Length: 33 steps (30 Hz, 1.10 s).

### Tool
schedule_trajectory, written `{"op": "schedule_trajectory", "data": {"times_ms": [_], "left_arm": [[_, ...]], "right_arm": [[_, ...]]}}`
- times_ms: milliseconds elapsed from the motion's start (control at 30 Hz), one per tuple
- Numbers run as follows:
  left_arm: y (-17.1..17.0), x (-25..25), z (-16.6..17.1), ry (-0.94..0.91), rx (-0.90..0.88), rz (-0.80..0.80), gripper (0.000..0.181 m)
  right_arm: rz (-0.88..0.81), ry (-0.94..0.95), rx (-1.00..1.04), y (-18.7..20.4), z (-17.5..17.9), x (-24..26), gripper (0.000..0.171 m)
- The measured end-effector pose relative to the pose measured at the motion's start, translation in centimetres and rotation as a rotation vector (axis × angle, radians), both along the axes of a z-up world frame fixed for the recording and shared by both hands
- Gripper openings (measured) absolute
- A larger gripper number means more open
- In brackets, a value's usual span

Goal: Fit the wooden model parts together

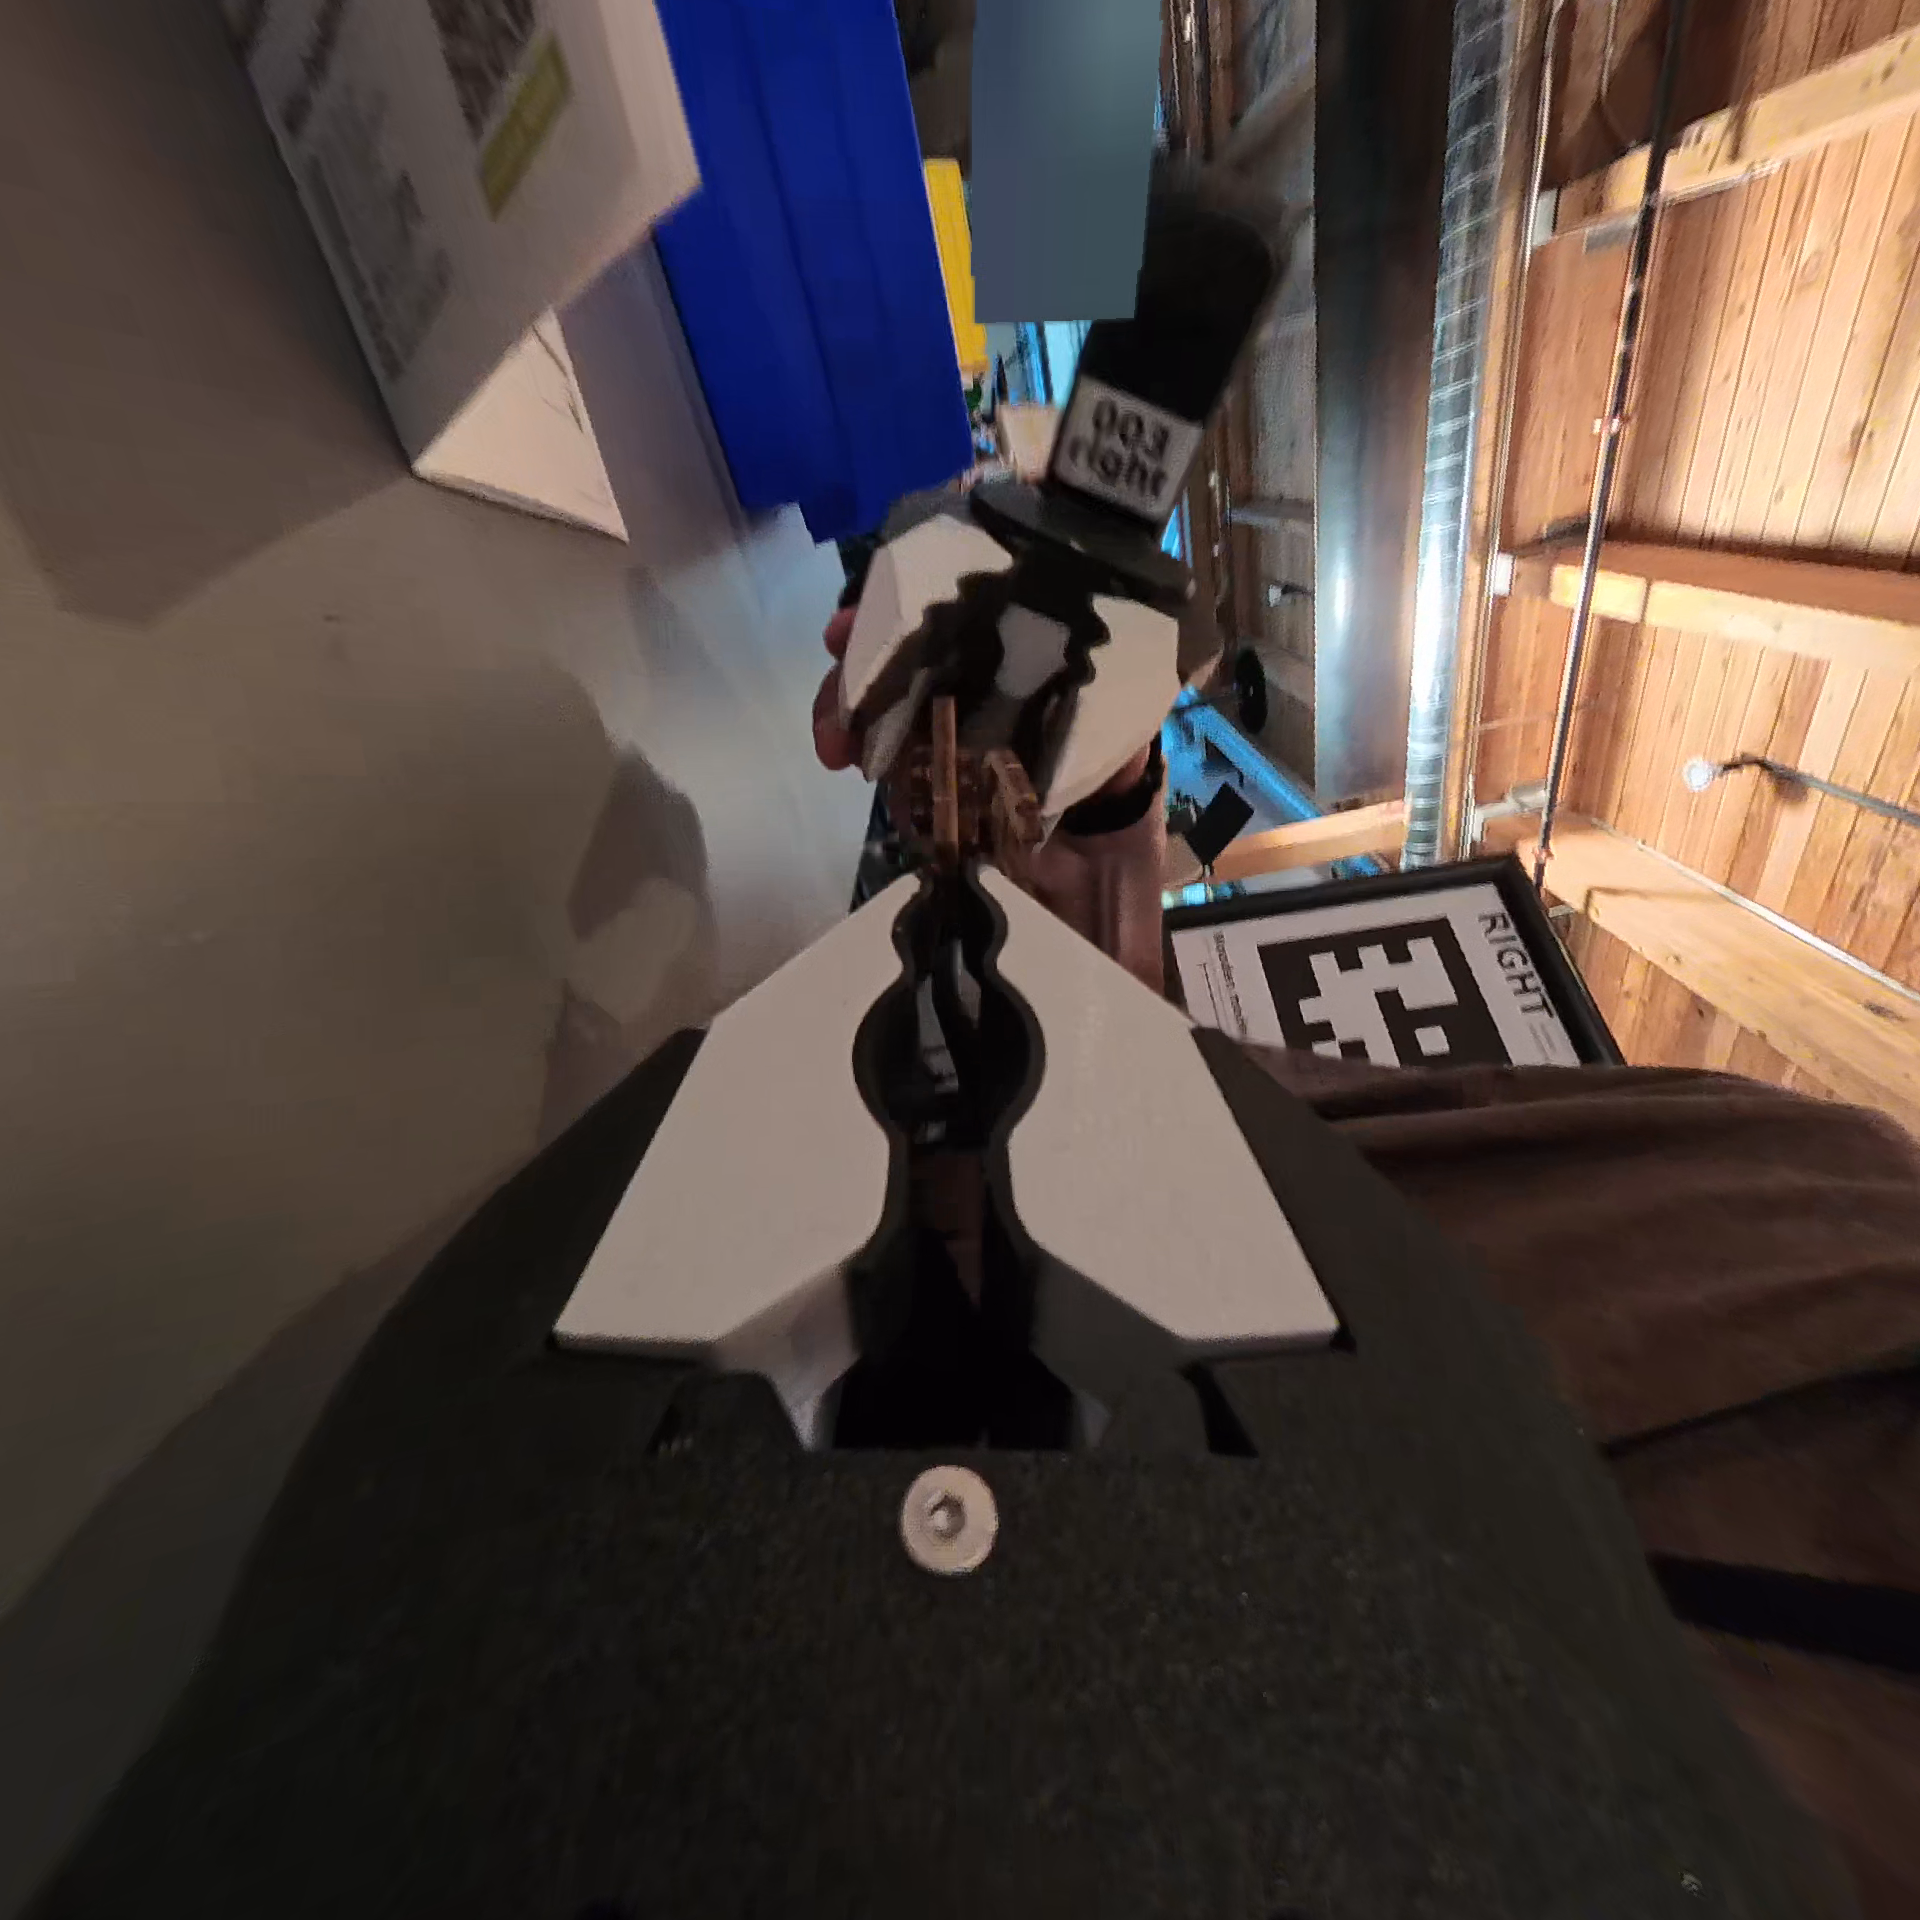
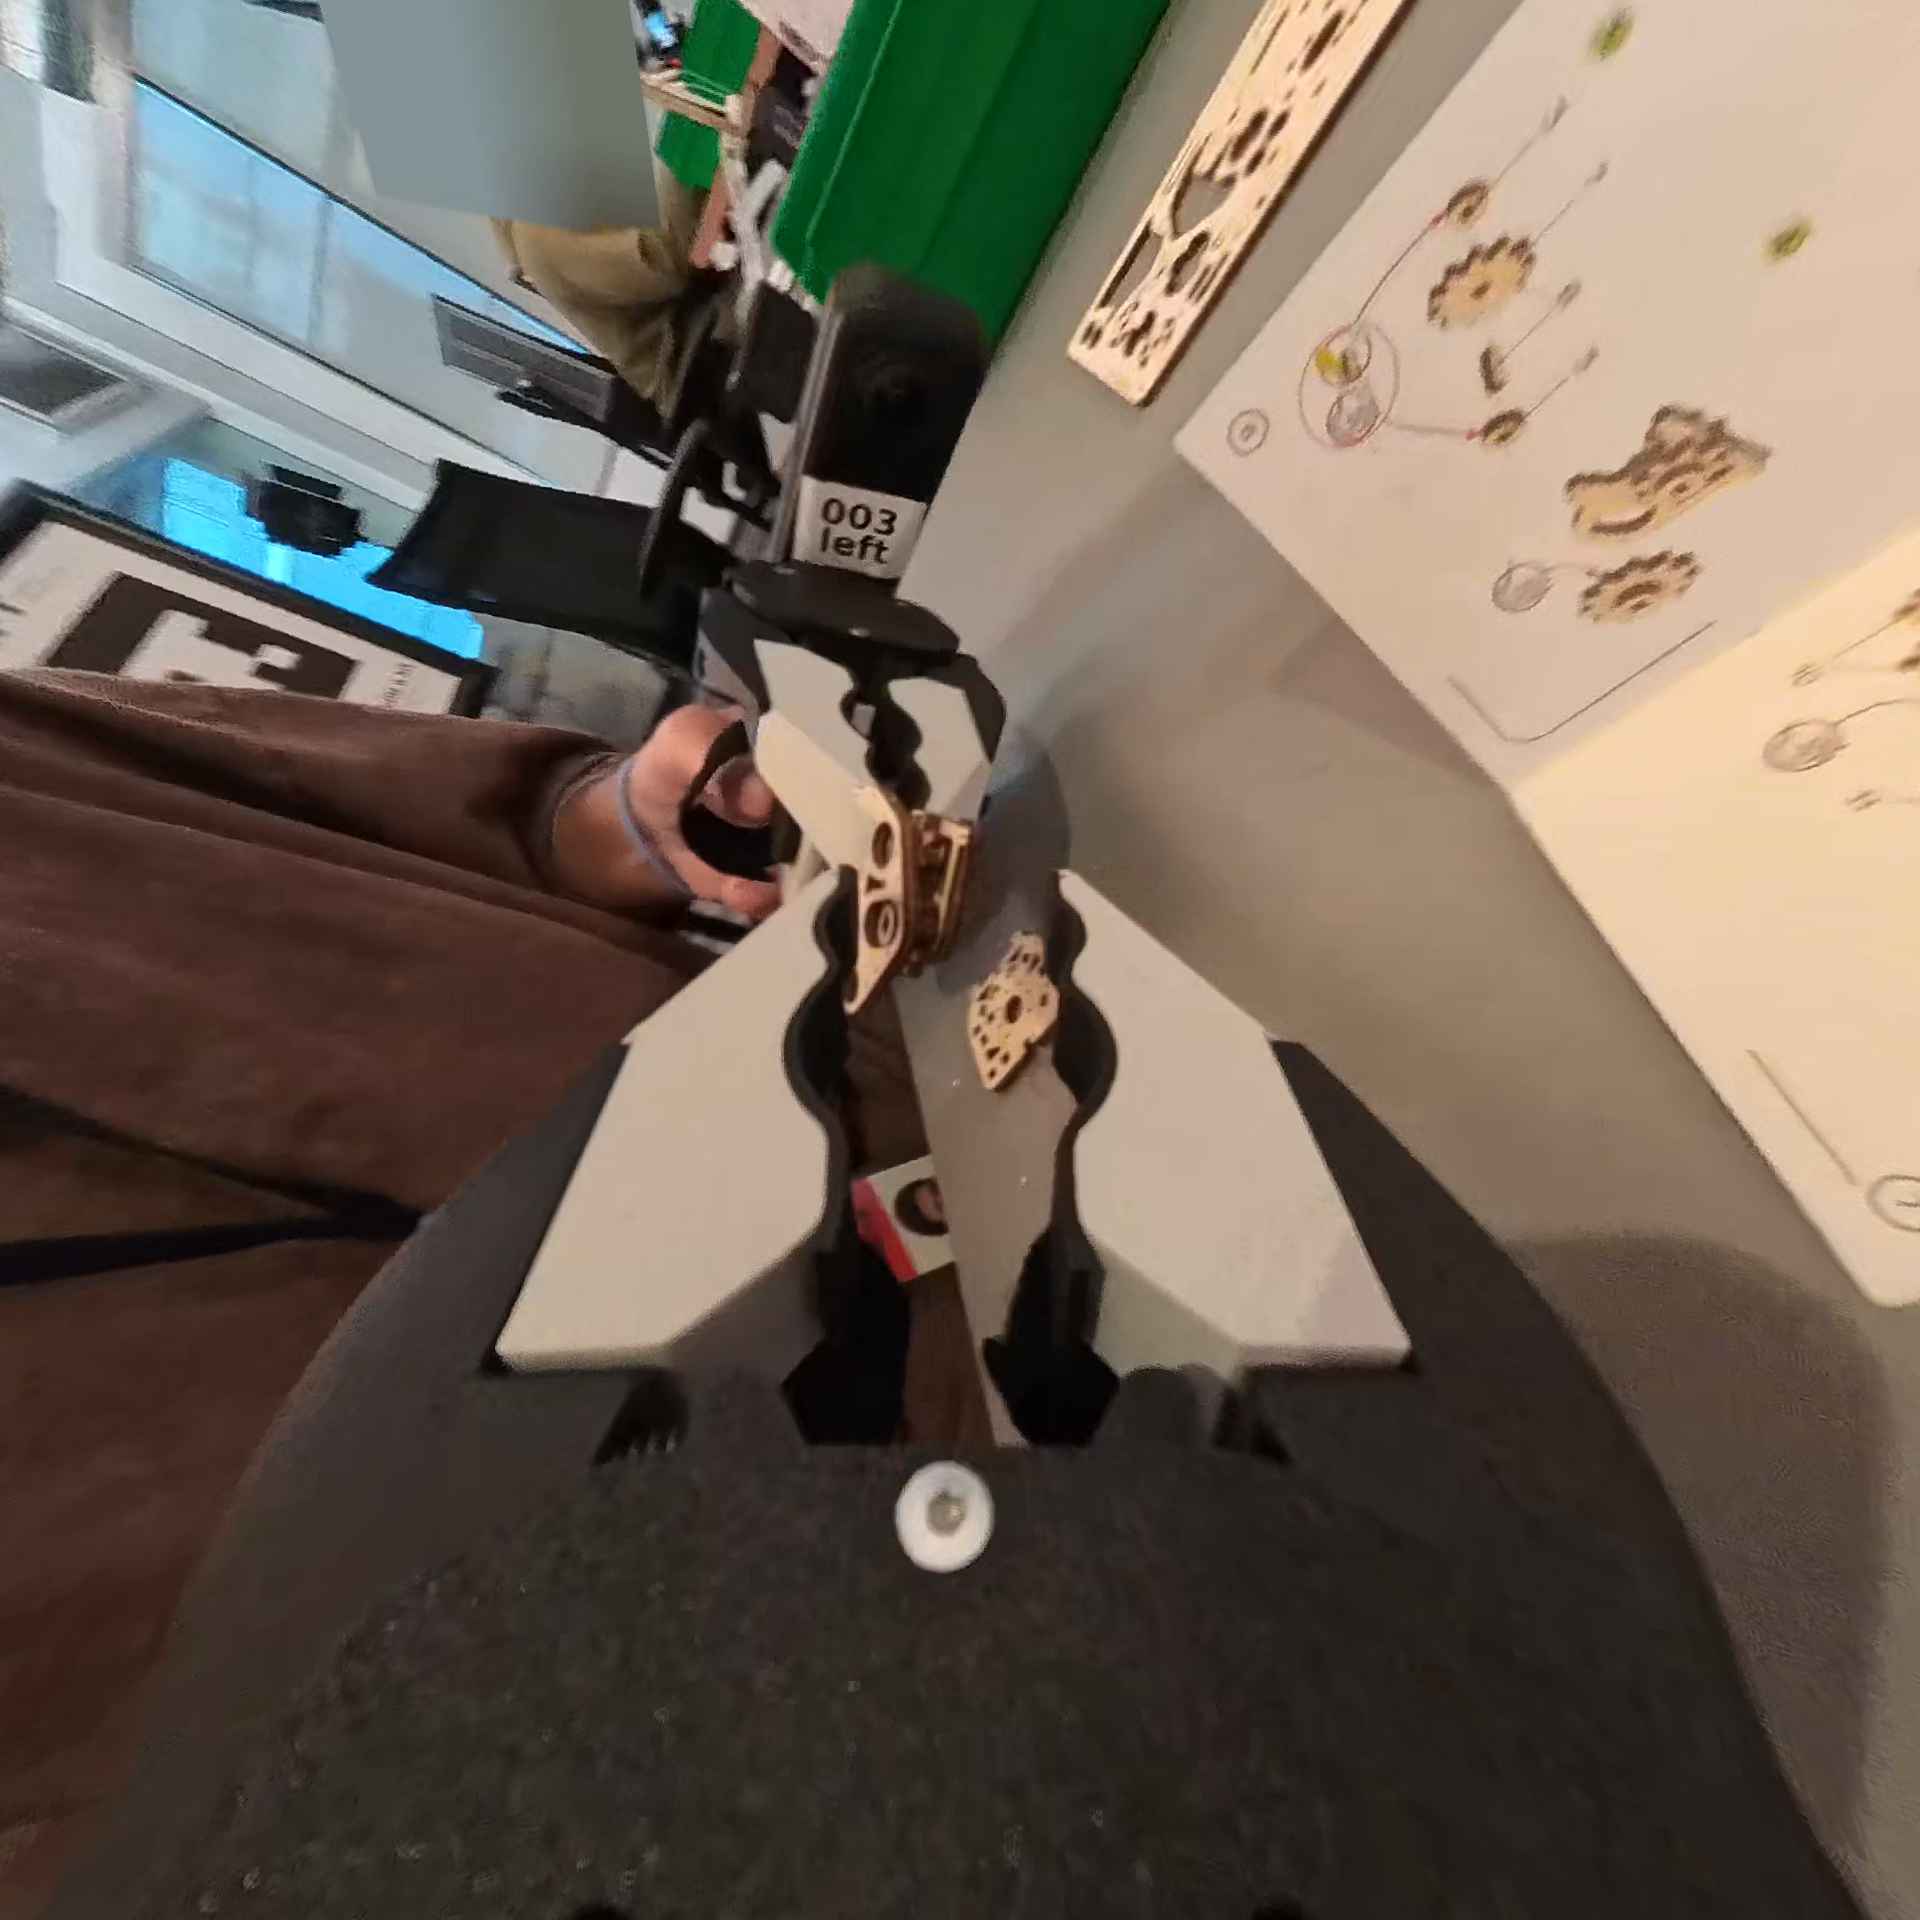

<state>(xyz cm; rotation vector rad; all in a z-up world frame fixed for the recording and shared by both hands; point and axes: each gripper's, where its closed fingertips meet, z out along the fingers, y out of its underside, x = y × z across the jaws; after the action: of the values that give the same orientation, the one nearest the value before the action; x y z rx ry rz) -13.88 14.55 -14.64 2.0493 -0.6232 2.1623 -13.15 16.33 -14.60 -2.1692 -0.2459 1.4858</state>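
Note:
My left gripper (image 1: 948,883) is shut on a flat wooden plate (image 1: 943,790), seen edge-on here and held above the grey table (image 1: 312,831). In the right wrist view the left gripper (image 2: 906,821) holds this plate (image 2: 881,914), which has oval holes, and a small wooden sub-assembly (image 2: 943,873) is on the plate's right side. My right gripper (image 2: 945,914) is open, its white fingers (image 2: 707,1143) on either side of the model without pinching it. It faces the left one (image 1: 977,769). A loose perforated wooden piece (image 2: 1013,1013) lies on the table below.
Printed instruction sheets (image 2: 1558,416) and a cut-out wooden sheet (image 2: 1226,177) lie on the table. A green bin (image 2: 935,135) and a blue bin (image 1: 810,260) stand at its far side. A framed marker board (image 1: 1382,987) and a person's brown sleeve (image 2: 260,883) are close by. Only a small space, under 4 cm, lies between the two pairs of fingers.

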Motion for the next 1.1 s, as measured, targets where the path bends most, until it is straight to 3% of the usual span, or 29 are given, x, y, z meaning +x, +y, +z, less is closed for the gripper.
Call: {"op": "schedule_trajectory", "data": {"times_ms": [233, 567, 733, 1100], "left_arm": [[-1.2, 0.0, -0.9, 0.05, 0.053, -0.075, 0.001], [-2.8, -0.8, -1.6, 0.074, 0.051, -0.229, 0.001], [-1.8, -1.0, -1.1, 0.037, -0.015, -0.202, 0.003], [-0.2, -1.1, 0.2, -0.029, 0.104, -0.139, 0.006]], "right_arm": [[0.094, 0.114, -0.086, -1.5, -0.9, -1.0, 0.019], [0.194, 0.135, -0.124, -3.2, -1.7, -1.6, 0.017], [0.16, 0.181, -0.124, -2.9, -1.6, -1.3, 0.017], [0.04, 0.243, -0.126, -1.9, -1.6, 0.2, 0.015]]}}
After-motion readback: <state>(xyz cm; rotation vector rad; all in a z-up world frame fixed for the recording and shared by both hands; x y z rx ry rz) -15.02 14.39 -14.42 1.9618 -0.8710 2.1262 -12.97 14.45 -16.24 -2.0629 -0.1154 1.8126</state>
